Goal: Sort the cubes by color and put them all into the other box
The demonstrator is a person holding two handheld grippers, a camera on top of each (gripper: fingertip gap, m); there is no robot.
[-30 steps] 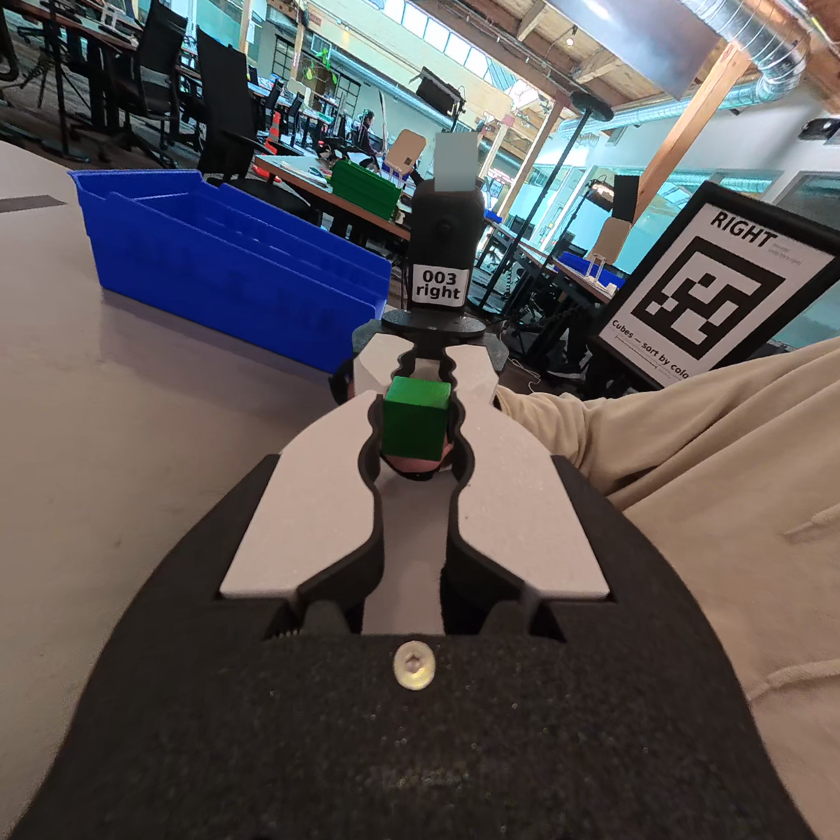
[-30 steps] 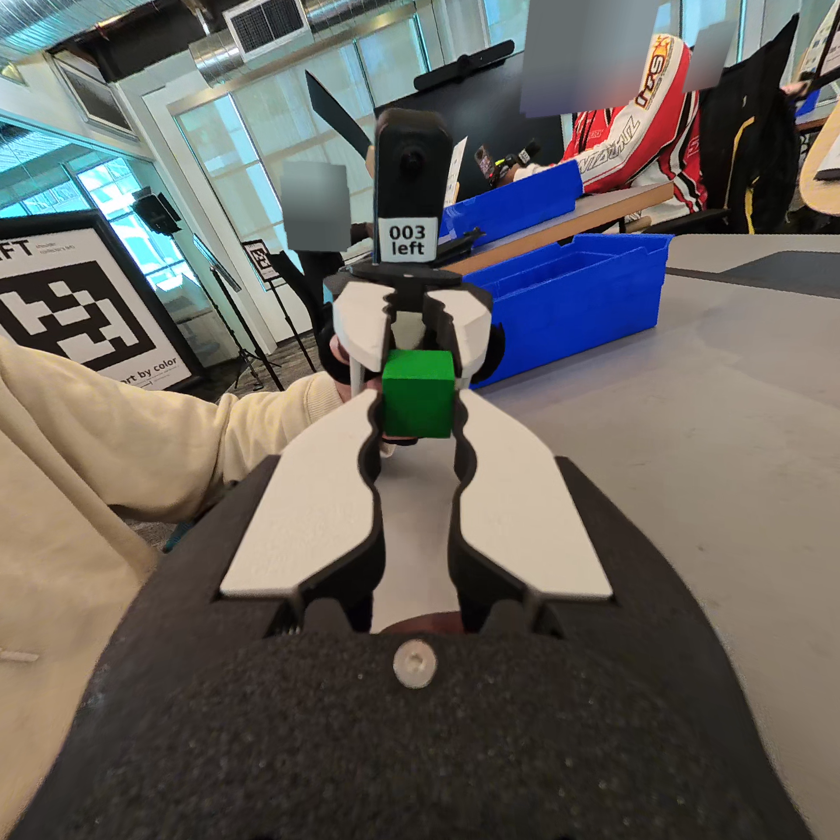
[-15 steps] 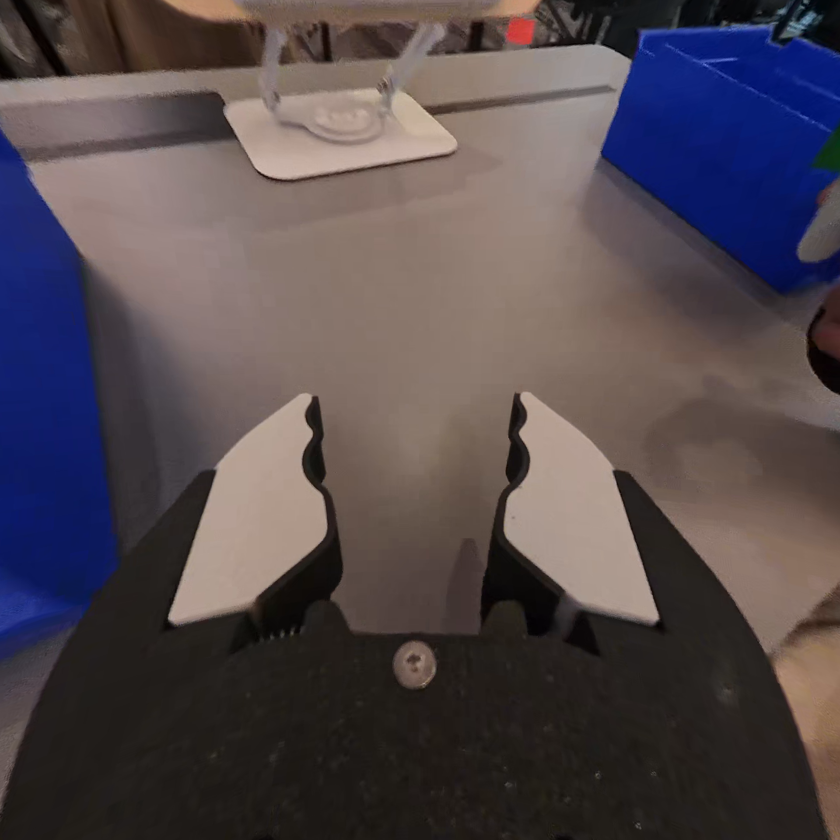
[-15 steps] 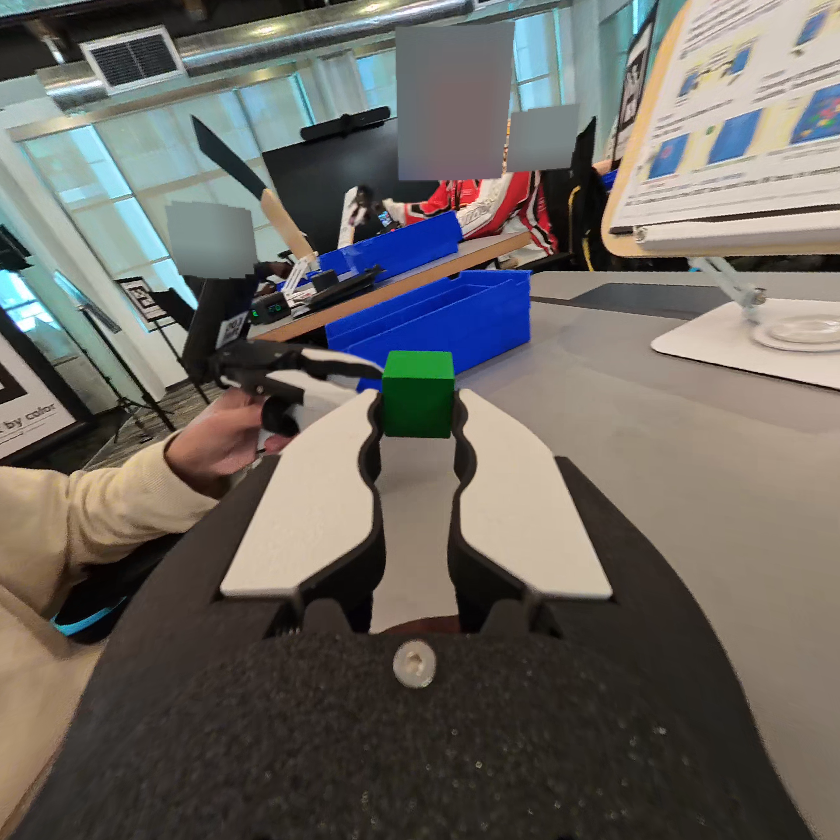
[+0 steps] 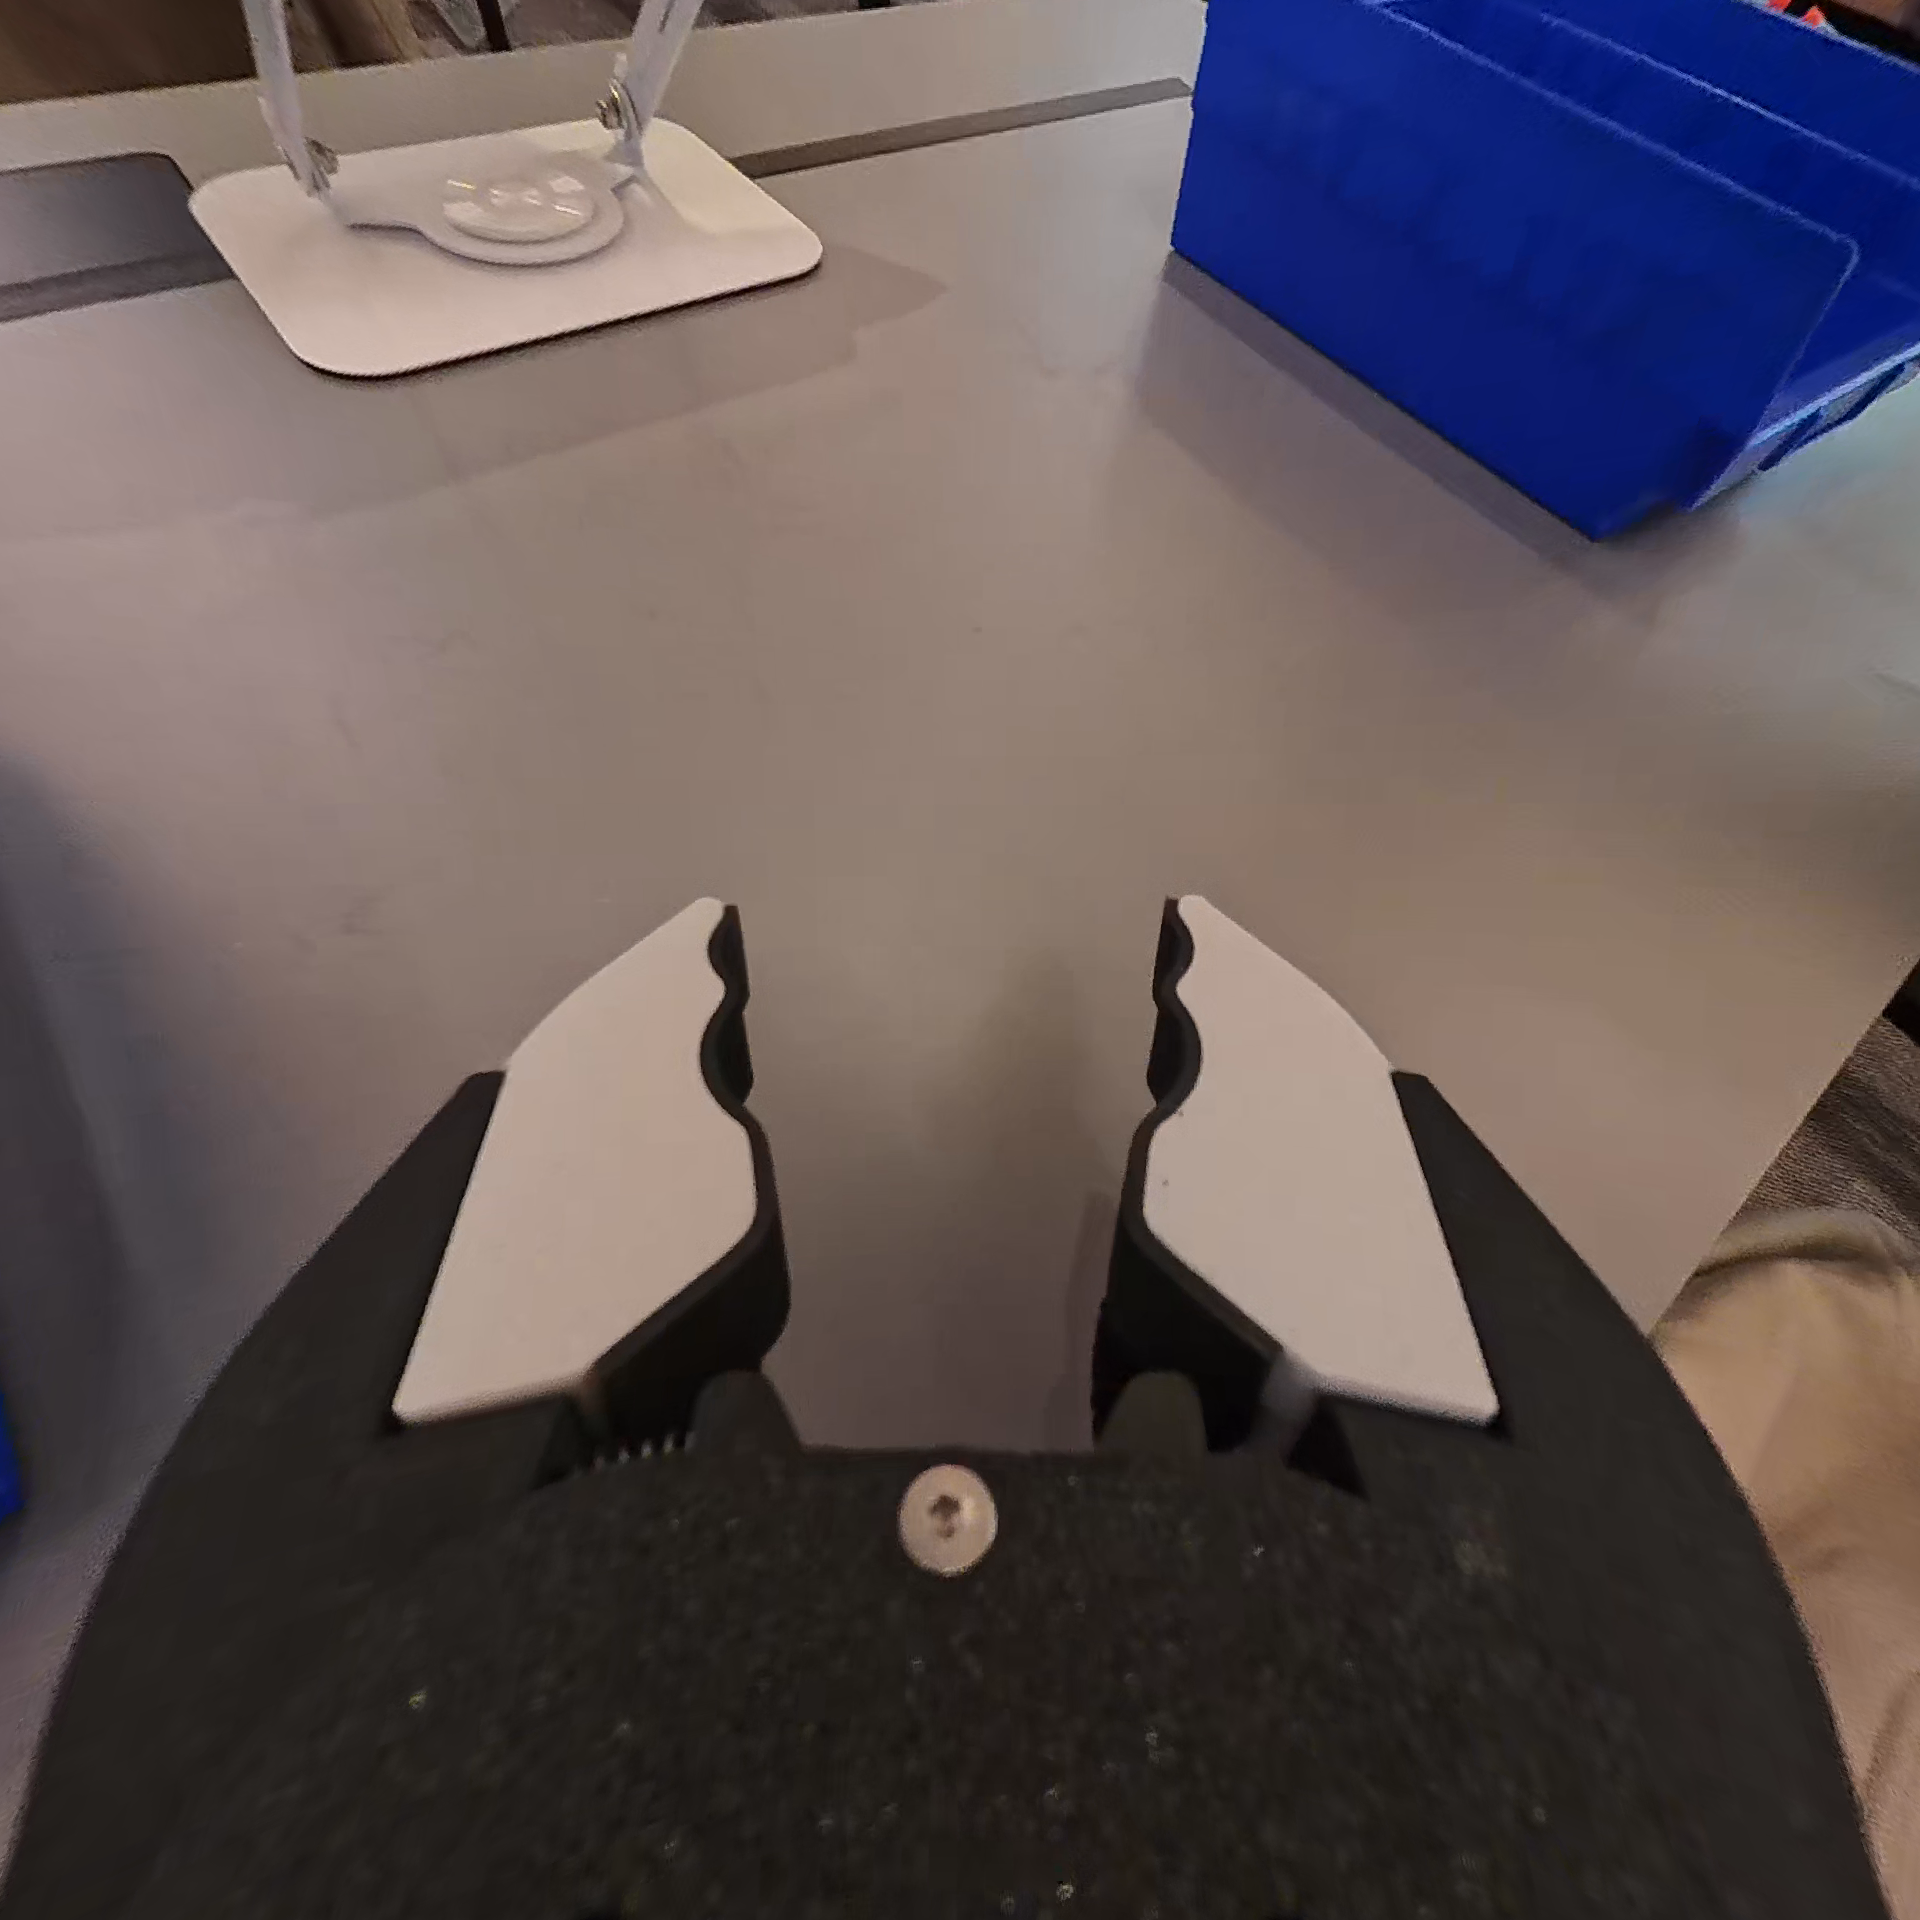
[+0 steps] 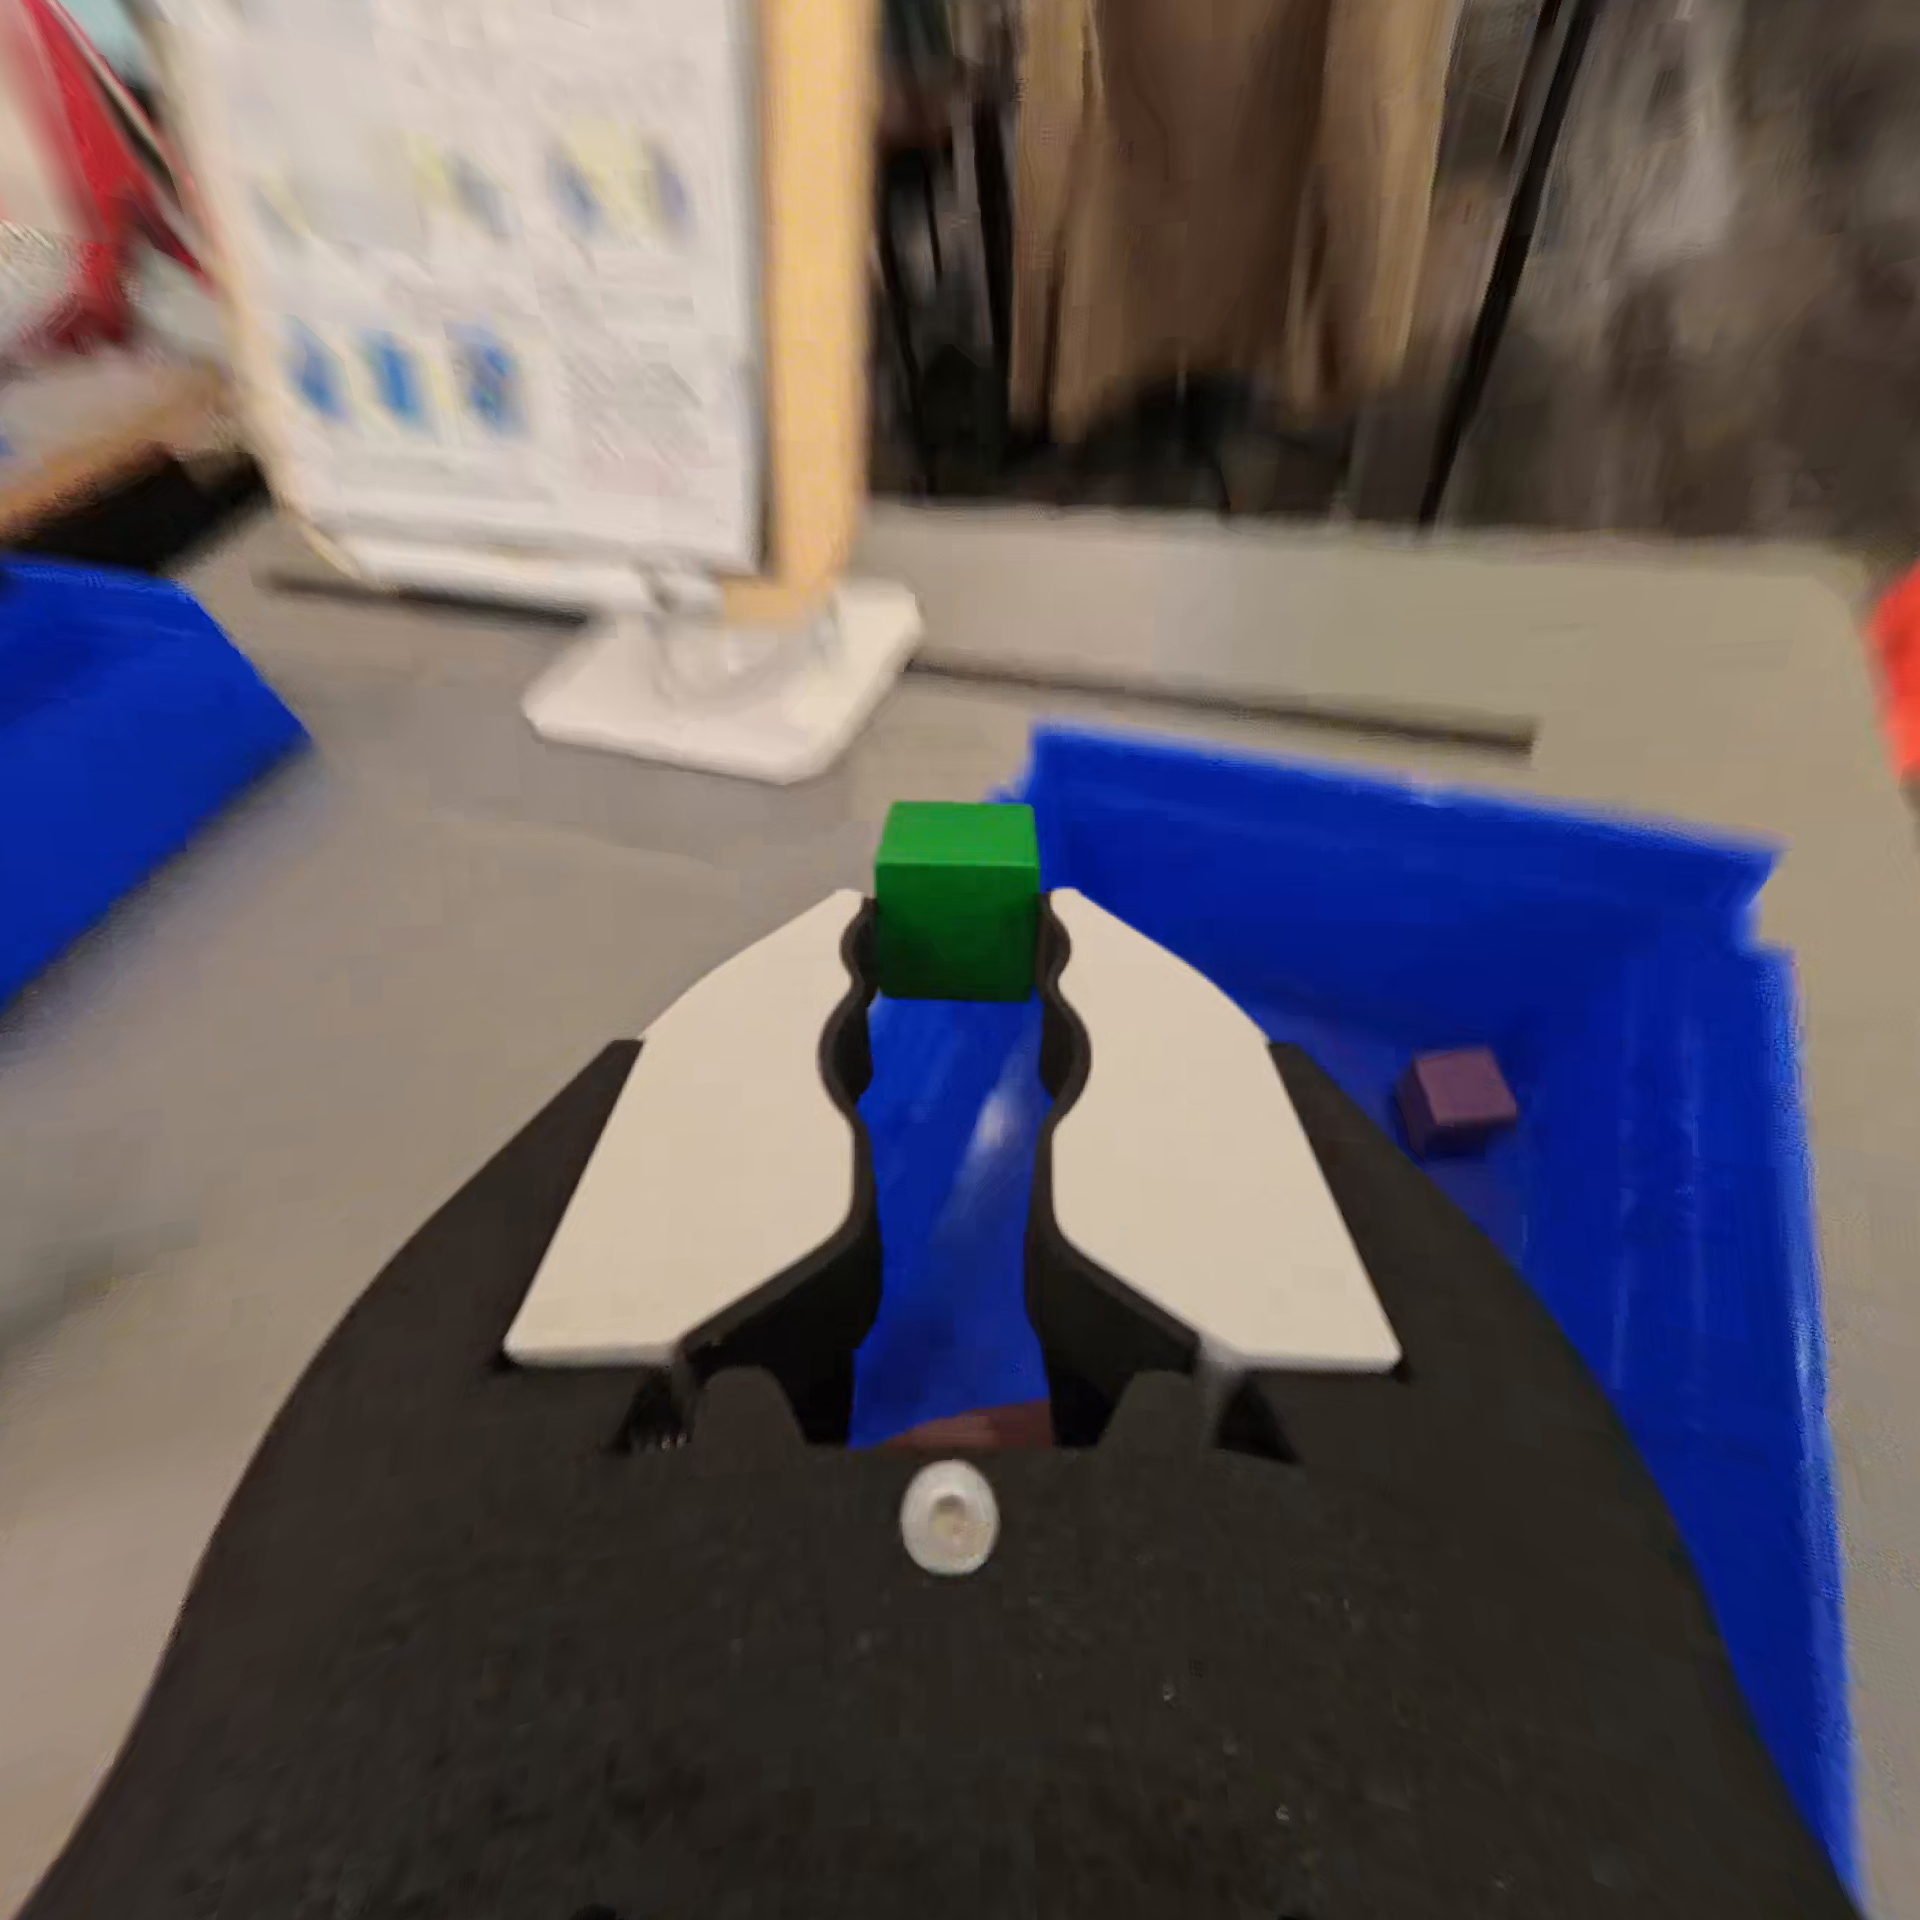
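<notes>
My right gripper (image 6: 956, 925) is shut on a green cube (image 6: 956, 899) held at its fingertips, above the near left part of a blue box (image 6: 1455, 873). A purple cube (image 6: 1455, 1101) lies on that box's floor to the right. The right wrist view is blurred by motion. My left gripper (image 5: 951, 925) is open and empty, above the bare grey table (image 5: 727, 644). The same blue box (image 5: 1507, 270) stands at the upper right of the left wrist view; its inside is hidden there.
A white stand base (image 5: 499, 239) sits at the table's far side and carries a sheet holder (image 6: 499, 291). A second blue box (image 6: 114, 748) stands at the left. The table's right edge (image 5: 1766, 1143) is near, with a beige sleeve (image 5: 1818, 1403) beside it. There is about 45 cm between the tips of the two grippers.
Both grippers held the green cube a second ago. My left gripper let go, opened and swung away over the table. My right gripper carried the cube to above the right blue box.
</notes>
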